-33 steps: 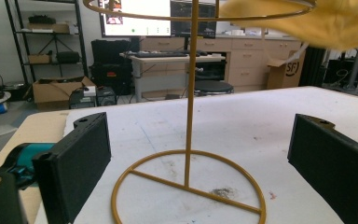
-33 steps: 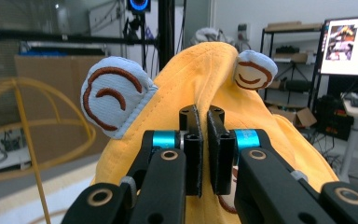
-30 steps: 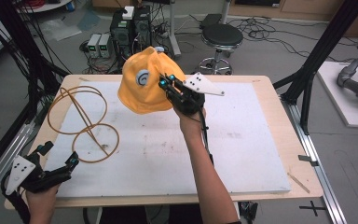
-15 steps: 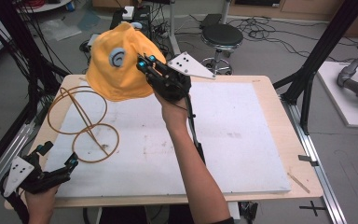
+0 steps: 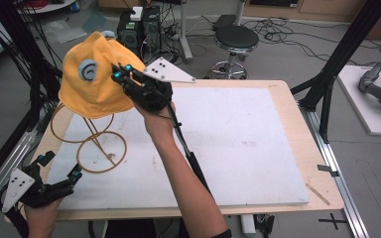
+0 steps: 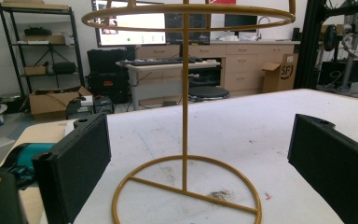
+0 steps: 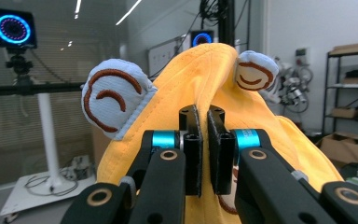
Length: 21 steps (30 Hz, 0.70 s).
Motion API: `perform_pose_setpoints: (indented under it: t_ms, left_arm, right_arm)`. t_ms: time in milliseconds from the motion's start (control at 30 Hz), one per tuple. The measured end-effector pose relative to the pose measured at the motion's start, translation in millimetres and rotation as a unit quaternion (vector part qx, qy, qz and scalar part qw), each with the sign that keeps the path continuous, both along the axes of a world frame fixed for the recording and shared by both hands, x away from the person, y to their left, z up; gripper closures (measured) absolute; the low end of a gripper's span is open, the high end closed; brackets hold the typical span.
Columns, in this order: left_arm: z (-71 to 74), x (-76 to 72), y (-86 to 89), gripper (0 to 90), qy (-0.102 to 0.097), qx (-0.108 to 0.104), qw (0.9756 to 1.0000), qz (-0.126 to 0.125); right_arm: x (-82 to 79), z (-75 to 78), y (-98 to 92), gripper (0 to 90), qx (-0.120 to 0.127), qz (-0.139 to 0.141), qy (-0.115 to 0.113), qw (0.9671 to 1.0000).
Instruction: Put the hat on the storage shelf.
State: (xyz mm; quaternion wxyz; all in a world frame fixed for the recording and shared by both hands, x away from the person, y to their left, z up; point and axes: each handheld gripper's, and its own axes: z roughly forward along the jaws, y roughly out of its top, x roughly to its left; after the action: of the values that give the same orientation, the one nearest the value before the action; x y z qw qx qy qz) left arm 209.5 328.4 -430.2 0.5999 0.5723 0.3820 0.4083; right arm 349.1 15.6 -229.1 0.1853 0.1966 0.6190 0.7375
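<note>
From the high view I see my right claw (image 5: pixel 120 73) raised above the far left part of the desk (image 5: pixel 258 148), clenched on the edge of a yellow cap (image 5: pixel 92 74). The cap hangs just left of that claw, directly over the gold wire stand (image 5: pixel 92 141), whose upper ring it partly hides. The cap carries a pale blue round patch facing the camera. My left claw (image 5: pixel 59 171) rests low at the near left corner of the desk, released, its jaws spread, with the stand's base ring just ahead of it.

In the left gripper view, my left claw (image 6: pixel 205 163) has its two black jaws wide apart with nothing between them. The wire stand (image 6: pixel 185 116) sits straight ahead, its base ring lying flat on the white desk (image 6: pixel 261 121) between the jaw tips and slightly beyond, its post upright, its top ring high above.

In the right gripper view, my right claw (image 7: pixel 204 149) is pinched nearly together on a fold of the yellow cap (image 7: pixel 200 79). The fabric rises above and behind the jaws, with two pale blue ear-like patches with brown curved stitching up left and up right.
</note>
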Motion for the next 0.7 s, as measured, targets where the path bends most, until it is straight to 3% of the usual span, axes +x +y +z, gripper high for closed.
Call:
perform_pose_setpoints:
  t_ms: [233,300,533,700]
  left_arm:
    - [0.0,-1.6,3.8,6.2,-0.001,-0.001,1.0000,0.004]
    - [0.2,-2.4,5.1,6.2,-0.002,-0.002,1.0000,0.003]
    - [0.5,-4.2,8.5,6.2,-0.004,-0.002,1.0000,0.009]
    - [0.2,-4.7,9.9,6.2,-0.003,-0.004,0.9999,0.011]
  right_arm:
    - [-4.6,-10.5,27.9,86.7,-0.022,0.036,0.013,0.9990]
    - [-5.7,-15.7,38.4,86.5,-0.040,0.046,0.015,0.9981]
    - [-7.9,-25.6,56.6,86.4,-0.082,0.057,0.009,0.9950]
    - [-9.1,-29.6,60.7,86.0,-0.090,0.057,0.004,0.9943]
